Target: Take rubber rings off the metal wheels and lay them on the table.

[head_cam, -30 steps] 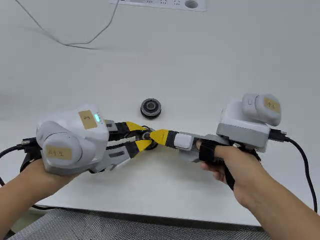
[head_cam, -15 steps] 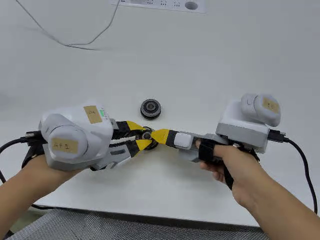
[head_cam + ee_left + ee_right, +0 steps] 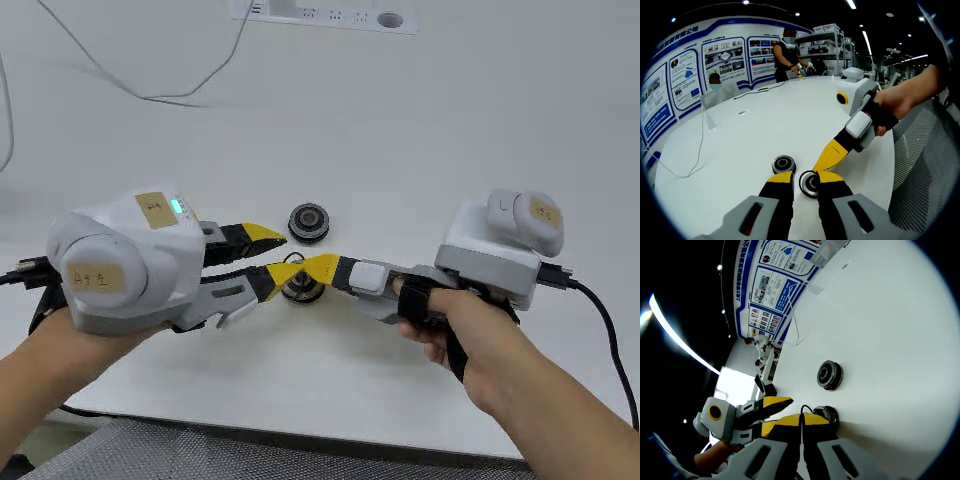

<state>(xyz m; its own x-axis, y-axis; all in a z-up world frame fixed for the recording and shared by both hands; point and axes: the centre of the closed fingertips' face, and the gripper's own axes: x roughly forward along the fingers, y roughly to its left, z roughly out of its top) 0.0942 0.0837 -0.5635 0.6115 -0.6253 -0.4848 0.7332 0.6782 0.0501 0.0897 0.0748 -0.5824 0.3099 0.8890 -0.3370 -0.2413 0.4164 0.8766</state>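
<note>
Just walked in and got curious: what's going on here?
A person holds a two-jaw gripper in each hand over a table. Both meet at the near metal wheel: the left gripper with jaws open beside it, the right gripper with jaws shut at its edge. A second wheel lies just behind. Whether a rubber ring is pinched, I can't tell.

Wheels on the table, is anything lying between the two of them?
No. In the right gripper view the table is bare between the far wheel and the near wheel.
</note>
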